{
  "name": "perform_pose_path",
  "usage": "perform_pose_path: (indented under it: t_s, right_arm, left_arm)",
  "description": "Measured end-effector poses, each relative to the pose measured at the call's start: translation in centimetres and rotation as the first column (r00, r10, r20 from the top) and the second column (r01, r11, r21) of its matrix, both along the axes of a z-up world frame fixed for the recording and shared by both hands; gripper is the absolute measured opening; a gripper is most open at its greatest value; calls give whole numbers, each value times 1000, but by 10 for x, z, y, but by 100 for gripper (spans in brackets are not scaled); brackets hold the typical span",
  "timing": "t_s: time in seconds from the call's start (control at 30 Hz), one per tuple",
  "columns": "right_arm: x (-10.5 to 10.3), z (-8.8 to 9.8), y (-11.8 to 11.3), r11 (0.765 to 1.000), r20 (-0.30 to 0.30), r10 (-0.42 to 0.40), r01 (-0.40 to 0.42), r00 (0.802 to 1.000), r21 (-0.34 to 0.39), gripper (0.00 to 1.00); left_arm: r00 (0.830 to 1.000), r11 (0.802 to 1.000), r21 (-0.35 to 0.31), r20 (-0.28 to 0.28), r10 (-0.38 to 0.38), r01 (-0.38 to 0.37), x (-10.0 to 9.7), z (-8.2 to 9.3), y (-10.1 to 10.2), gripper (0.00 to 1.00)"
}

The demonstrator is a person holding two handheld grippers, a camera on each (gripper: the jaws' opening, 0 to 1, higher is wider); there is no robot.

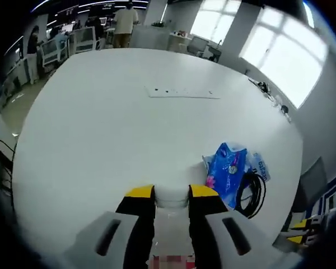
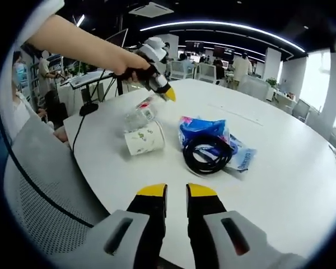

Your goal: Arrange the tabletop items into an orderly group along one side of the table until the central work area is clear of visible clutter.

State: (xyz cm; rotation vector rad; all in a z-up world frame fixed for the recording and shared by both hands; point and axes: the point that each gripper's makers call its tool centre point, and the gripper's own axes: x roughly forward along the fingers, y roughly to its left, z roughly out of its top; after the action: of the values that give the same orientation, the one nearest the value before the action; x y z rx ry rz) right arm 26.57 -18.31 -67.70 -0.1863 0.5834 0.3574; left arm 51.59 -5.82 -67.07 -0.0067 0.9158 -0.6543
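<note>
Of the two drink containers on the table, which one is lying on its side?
The paper cup lies on its side, its open mouth facing left in the right gripper view. The clear plastic bottle behind it differs: the left gripper holds it tilted.

The table [image 2: 280,168] is white. The tissue pack [image 2: 204,130] is blue with pink and white print. The coiled cable [image 2: 207,152] is black. The paper cup [image 2: 145,139] is white with a small green pattern. Both grippers have black jaws with yellow tips.

Paper cup [image 2: 145,139] on side, beside blue packet [image 2: 204,131].
</note>
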Motion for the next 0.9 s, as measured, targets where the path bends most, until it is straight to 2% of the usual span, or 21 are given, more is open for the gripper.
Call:
perform_pose_path:
  t_s: [0.07,0.13,0.27,0.3,0.33,0.43,0.53,0.7,0.9]
  right_arm:
    - [0,0,0,1000,-1,3,-3,1000,2,11]
    - [-1,0,3,1000,-8,13,-13,1000,13,12]
    - [-3,0,7,999,-8,34,-34,999,24,12]
    - [-3,1,7,999,-5,37,-37,999,24,12]
    - [-3,1,8,999,-4,40,-40,999,25,12]
    - [-3,2,10,998,-2,49,-49,999,33,12]
    - [-4,2,11,998,0,56,-56,998,30,12]
    - [-4,3,11,998,4,63,-63,998,23,12]
    - [-4,5,11,998,15,62,-63,998,27,12]
  left_arm:
    - [1000,1000,-22,22,-18,18,-9,13,3,20]
    - [996,997,-47,76,-57,60,-21,33,7,20]
    - [991,995,-85,128,-38,49,-41,60,25,19]
    - [987,992,-115,157,-25,44,-40,66,27,19]
    - [985,989,-145,170,23,2,-39,73,32,19]
    - [973,980,-194,216,78,-36,-31,92,37,19]
    - [946,970,-237,298,128,-56,-16,126,35,19]
    - [916,973,-228,383,124,-37,-2,165,26,19]
    - [893,970,-242,437,108,2,14,208,12,19]
